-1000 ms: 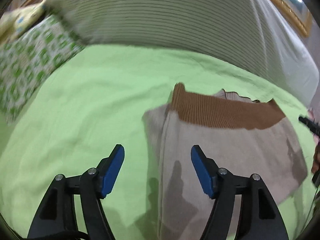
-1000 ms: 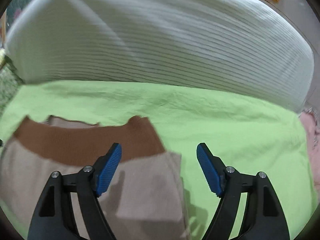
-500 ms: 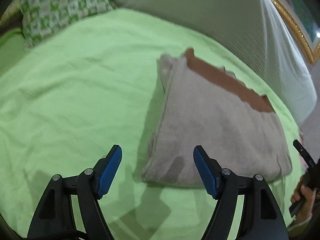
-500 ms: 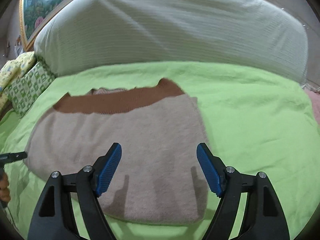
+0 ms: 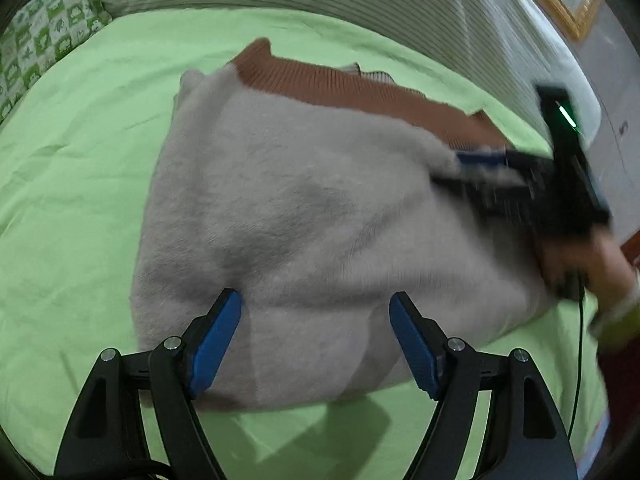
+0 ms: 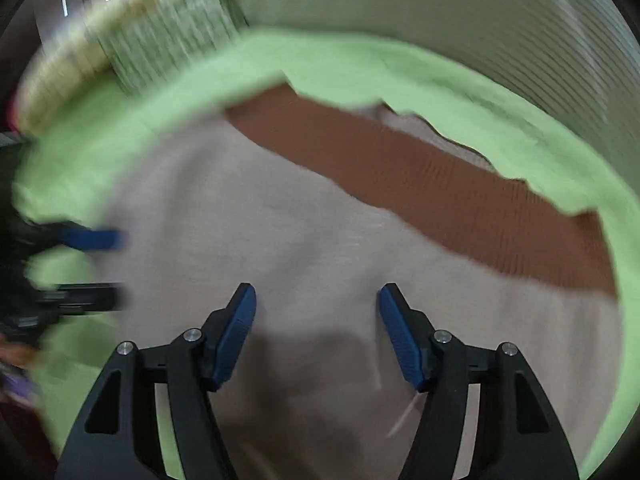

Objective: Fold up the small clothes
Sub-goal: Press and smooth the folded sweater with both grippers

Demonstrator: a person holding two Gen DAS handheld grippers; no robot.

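Observation:
A beige fuzzy garment (image 5: 304, 216) with a brown ribbed band (image 5: 360, 92) lies folded on the green bed sheet (image 5: 80, 152). My left gripper (image 5: 316, 312) is open, its blue pads over the garment's near edge. My right gripper (image 6: 316, 300) is open above the beige fabric (image 6: 280, 220), with the brown band (image 6: 420, 184) beyond it. The right gripper also shows blurred at the garment's right side in the left wrist view (image 5: 500, 168). The left gripper shows blurred at the left edge of the right wrist view (image 6: 80, 264).
A striped pale headboard cushion (image 5: 360, 4) runs along the far side of the bed. A green-and-white patterned pillow (image 5: 44, 36) lies at the far left. A gold picture frame (image 5: 560, 4) hangs on the wall at the upper right.
Both grippers have moved in over the garment, the left at its near edge and the right at its right side. The right wrist view has swung left and is blurred. Both stay open.

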